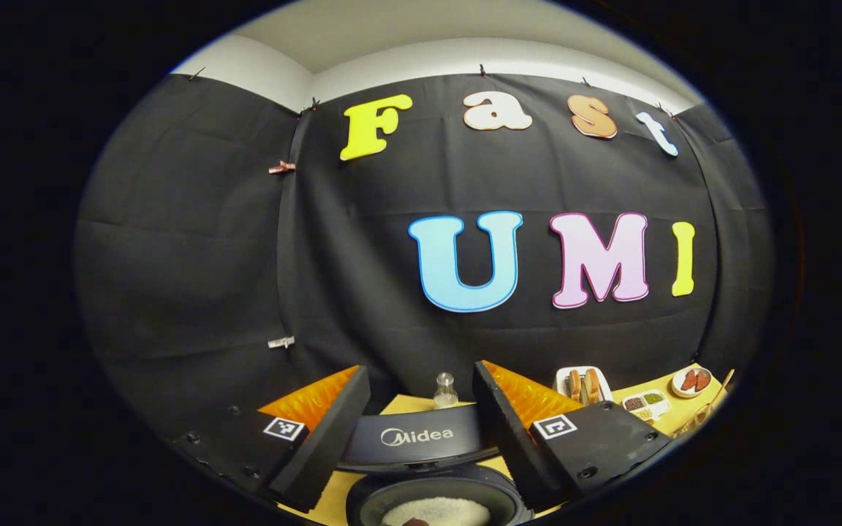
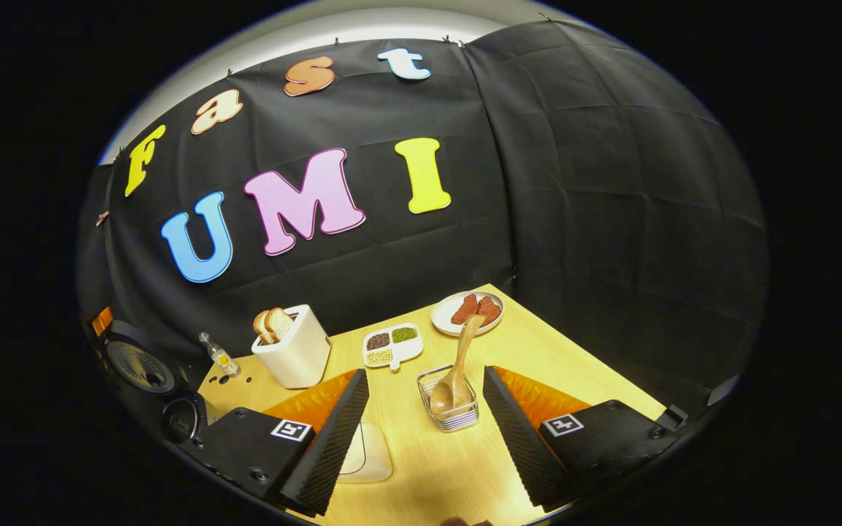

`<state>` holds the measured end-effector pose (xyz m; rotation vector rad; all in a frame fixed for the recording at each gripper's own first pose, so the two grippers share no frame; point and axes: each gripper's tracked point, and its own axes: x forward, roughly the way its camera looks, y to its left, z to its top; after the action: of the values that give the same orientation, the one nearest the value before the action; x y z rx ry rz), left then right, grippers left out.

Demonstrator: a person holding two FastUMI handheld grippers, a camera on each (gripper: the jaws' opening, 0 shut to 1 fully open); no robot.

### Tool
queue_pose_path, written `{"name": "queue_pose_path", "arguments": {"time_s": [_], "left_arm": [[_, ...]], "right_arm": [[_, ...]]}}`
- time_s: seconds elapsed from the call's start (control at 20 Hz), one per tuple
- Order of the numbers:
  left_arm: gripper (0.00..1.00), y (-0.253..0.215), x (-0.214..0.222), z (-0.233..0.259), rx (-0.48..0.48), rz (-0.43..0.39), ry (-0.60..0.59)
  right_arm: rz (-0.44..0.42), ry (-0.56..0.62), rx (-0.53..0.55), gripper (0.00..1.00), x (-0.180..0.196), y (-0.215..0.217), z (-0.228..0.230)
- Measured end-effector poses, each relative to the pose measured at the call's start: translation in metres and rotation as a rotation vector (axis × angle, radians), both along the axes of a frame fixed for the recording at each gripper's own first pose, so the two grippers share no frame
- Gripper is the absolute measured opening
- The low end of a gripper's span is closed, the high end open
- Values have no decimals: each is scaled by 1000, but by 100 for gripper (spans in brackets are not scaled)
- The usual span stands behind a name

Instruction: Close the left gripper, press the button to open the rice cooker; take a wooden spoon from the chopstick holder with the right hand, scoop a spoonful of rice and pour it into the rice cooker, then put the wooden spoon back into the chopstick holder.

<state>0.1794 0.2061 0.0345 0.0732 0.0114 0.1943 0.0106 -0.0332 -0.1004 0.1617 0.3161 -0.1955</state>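
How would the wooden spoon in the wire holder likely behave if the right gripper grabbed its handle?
The wooden spoon looks rigid and probably light. It leans bowl-down in the wire holder, so it may pivot when pinched. The small holder might tip or slide on the table.

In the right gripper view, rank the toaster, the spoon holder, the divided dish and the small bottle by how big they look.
1. Toaster
2. Holder and divided dish: look alike, and the holder is nearer, so unranked
3. Bottle
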Motion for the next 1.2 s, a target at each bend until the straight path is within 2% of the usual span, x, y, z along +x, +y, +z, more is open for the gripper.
{"name": "queue_pose_path", "arguments": {"time_s": [0.15, 0.3, 0.55, 1.0, 1.2], "left_arm": [[99, -11, -29, -18, -61, 2, 50], [99, -24, -61, -50, -67, -3, 119], [99, -40, -97, -116, -116, 4, 233], [99, -50, -119, -216, -121, 42, 353], [99, -50, -118, -215, -102, 52, 325]], "right_arm": [[14, 40, 0, 99, -1, 3, -19], [42, 82, 33, 98, -5, 14, -39], [103, 145, 26, 99, -13, 26, -61], [142, 209, 36, 98, -20, 36, -80], [156, 230, 39, 98, -19, 40, -85]]}}
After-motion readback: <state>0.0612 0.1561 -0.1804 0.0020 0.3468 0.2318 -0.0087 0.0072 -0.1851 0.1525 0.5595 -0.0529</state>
